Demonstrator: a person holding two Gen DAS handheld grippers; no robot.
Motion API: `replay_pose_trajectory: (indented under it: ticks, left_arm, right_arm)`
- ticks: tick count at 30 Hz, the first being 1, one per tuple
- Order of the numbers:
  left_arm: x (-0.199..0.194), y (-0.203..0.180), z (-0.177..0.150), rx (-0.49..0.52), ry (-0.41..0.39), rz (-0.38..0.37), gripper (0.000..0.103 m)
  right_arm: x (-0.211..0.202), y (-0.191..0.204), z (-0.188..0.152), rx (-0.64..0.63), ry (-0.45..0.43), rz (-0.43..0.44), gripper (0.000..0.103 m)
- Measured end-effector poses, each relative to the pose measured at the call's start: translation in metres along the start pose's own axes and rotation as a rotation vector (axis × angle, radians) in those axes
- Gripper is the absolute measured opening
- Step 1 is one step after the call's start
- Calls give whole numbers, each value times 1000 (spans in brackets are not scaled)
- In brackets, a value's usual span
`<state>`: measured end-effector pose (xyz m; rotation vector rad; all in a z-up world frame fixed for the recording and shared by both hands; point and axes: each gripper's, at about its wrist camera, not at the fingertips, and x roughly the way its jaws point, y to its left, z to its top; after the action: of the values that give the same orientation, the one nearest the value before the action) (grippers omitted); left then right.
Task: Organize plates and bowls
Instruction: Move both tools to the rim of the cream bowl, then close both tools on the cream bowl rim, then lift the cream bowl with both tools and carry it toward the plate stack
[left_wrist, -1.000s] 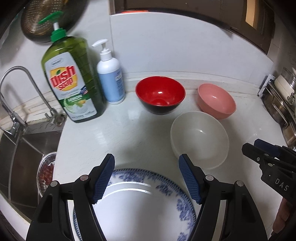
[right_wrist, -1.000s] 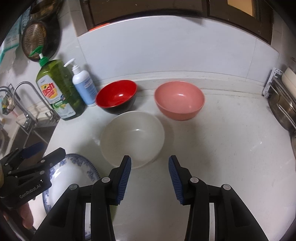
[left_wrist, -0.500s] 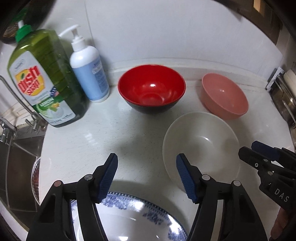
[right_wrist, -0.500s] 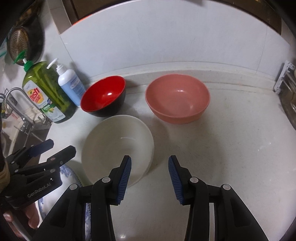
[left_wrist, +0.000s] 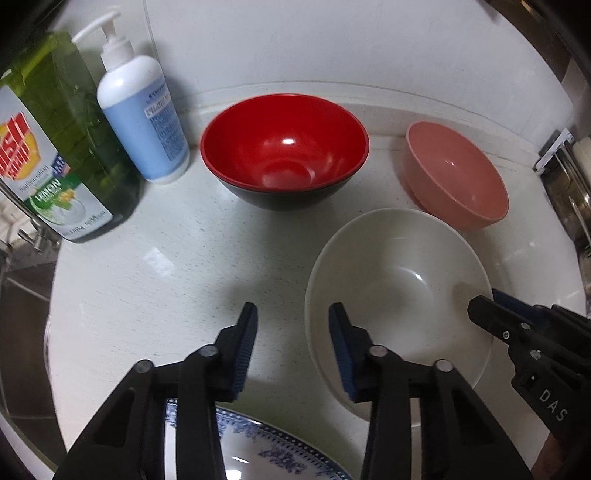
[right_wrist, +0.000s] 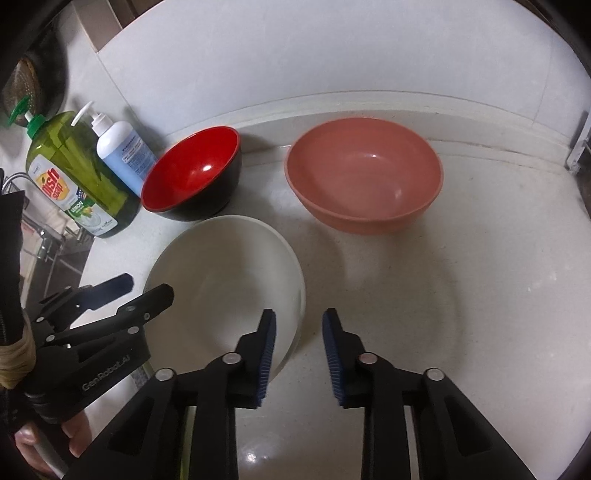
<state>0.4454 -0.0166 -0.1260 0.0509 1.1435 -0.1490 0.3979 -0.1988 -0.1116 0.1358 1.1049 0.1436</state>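
Note:
A white bowl stands on the pale counter, in front of a red bowl and a pink bowl. My left gripper straddles the white bowl's left rim, one finger inside and one outside. Its jaws are closing, with a gap still showing at the pads. My right gripper straddles the bowl's right rim the same way, jaws closing, pads not pressing. A blue-patterned plate lies under the left gripper.
A green dish soap bottle and a white-and-blue pump bottle stand at the back left by the wall. The sink drops off at the left. A metal rack lines the right edge.
Both grippers have moved forward and down onto the white bowl's opposite rims. Their jaws have narrowed. The plate has slid toward the bottom of the left wrist view.

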Motion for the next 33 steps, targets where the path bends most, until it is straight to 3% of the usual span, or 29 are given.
replay_pose_trajectory:
  ticks: [2, 7, 18, 33]
  left_arm:
    - [4, -1, 0, 0, 17, -18, 24]
    - [6, -7, -1, -2, 24, -53, 10]
    - [-8, -15, -6, 11, 9, -53, 10]
    - [-69, -50, -41, 94, -63, -111, 11]
  right_arm:
    - [2, 0, 0, -1, 5, -2, 17]
    - [4, 2, 0, -3, 9, -5, 11]
    - [-2, 3, 0, 15, 9, 3, 10]
    - [-67, -14, -33, 47, -52, -17, 10]
